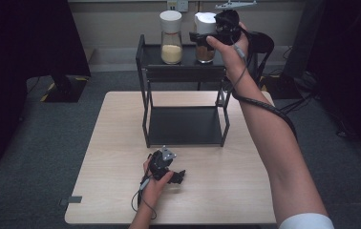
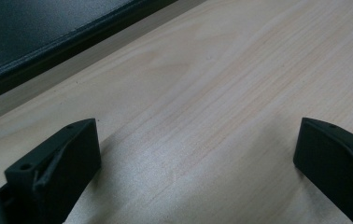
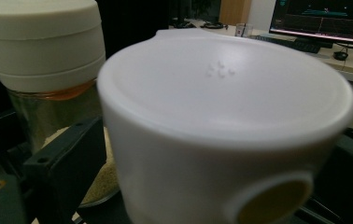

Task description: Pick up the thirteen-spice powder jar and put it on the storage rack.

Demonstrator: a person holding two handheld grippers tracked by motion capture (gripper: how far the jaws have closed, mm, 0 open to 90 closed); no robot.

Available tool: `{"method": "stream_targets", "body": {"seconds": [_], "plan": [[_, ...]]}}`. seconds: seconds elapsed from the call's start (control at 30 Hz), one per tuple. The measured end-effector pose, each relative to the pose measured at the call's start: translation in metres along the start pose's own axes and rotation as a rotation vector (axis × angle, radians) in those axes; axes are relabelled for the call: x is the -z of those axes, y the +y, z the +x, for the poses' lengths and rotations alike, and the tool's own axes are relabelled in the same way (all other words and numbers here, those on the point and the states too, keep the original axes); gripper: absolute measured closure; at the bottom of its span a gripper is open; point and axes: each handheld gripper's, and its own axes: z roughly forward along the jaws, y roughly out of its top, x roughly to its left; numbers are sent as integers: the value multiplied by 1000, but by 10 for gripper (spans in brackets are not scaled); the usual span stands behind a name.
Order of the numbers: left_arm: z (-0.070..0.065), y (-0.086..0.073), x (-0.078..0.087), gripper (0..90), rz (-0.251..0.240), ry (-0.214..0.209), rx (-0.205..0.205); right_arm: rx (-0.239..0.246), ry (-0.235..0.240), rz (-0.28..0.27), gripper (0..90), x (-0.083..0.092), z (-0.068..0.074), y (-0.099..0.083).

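Trouble could be made at the top of the black rack [image 1: 183, 71]. The brown jar [image 1: 205, 51] is stood there on the top shelf, at the right end, close to the edge. The right gripper [image 1: 198, 37] is held up at the jar's white lid [image 3: 226, 93]. Its jaws are spread wide, with the lid between them. The lid does not seem to be squeezed yet, though the far jaw is mostly hidden behind it.

If the jar is pushed before it is gripped, it could be tipped or slid off the shelf. If it is gripped only by the lid, the lid could be pulled loose and the grains spilled.

The yellow jar [image 1: 171, 47] is stood just beside it on the same shelf. It could be bumped by the near jaw, since little room is left between the two jars.

The left gripper [image 1: 176, 177] is kept low on the table [image 1: 121, 191], in front of the rack and well apart from the jars. Its jaws are open too, and nothing is held between them.
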Motion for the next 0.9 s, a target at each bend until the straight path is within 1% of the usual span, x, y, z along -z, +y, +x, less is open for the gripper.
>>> {"method": "stream_targets", "body": {"seconds": [0.1,0.13,0.17,0.2,0.27,0.37,0.43,0.53,0.6,0.63,0.73,0.8,0.9], "plan": [[0,0,0,0,0,0,0,-9,-15,0,11,6,3,0],[0,0,0,0,0,0,0,-23,-19,-7,0,8,4,-2],[0,0,0,0,0,0,0,-32,-21,-13,0,10,5,-3],[0,0,0,0,0,0,0,-28,-20,-5,0,13,6,-2],[0,0,0,0,0,0,0,-36,-28,-6,0,17,8,-4],[0,0,0,0,-1,0,0,-45,-11,-7,0,24,8,-7],[0,0,0,0,-1,1,1,-43,-28,-5,0,28,12,-7],[0,-1,0,0,-2,1,4,-52,-38,-17,0,34,18,-11],[-1,-1,0,0,-2,1,4,-58,-31,-19,0,37,19,-13],[-1,-1,0,0,-2,1,4,-60,-38,-26,0,39,21,-15],[0,-1,1,0,1,0,4,-63,-39,-31,0,42,25,-20],[-1,-1,1,0,1,1,5,-63,-36,-34,0,44,26,-24],[-1,-1,1,0,1,1,5,-76,-25,-41,0,46,26,-31]]}}
